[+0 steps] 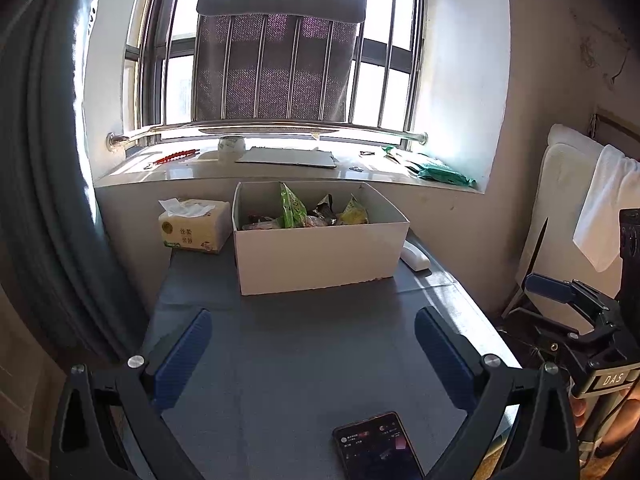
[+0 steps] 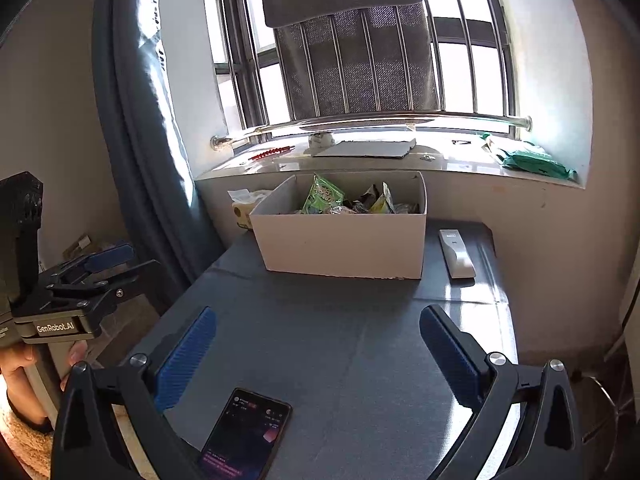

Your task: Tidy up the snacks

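A white cardboard box stands at the far end of the grey table, under the window sill. Several snack packets lie inside it, among them a green one and a yellow one. The box and the packets also show in the right wrist view. My left gripper is open and empty, hovering above the near part of the table. My right gripper is open and empty too, beside the left one; each gripper shows at the edge of the other's view.
A phone with a lit screen lies at the table's near edge, also in the right wrist view. A tissue pack stands left of the box. A white remote lies right of it. A curtain hangs at left.
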The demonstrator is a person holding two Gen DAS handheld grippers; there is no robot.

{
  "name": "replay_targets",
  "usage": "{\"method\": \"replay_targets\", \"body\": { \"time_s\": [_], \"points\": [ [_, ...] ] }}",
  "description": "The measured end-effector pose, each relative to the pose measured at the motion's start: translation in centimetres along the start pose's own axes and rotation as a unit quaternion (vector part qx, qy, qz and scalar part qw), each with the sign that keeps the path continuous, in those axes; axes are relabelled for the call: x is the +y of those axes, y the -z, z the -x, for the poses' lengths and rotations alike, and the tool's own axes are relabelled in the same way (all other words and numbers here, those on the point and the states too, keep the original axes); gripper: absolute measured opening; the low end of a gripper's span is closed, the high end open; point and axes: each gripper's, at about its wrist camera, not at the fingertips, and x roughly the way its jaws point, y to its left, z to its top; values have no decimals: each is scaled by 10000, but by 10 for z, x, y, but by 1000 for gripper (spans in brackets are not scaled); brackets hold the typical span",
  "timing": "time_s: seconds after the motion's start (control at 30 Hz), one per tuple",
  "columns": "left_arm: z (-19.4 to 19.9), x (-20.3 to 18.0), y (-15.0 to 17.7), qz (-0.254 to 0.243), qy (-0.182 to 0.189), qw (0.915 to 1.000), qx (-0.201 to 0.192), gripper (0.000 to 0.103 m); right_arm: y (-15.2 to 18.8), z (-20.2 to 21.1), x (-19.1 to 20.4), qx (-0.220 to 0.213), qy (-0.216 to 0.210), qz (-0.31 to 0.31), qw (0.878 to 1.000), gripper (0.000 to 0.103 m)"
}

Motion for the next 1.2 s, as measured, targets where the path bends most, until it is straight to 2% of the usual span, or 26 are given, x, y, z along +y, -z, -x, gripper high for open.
{"method": "replay_targets", "body": {
  "time_s": [1.2],
  "points": [
    [0,-1,0,-68,0,10000,42,103,4,3,0,0,53,-20,10000,103]
  ]
}}
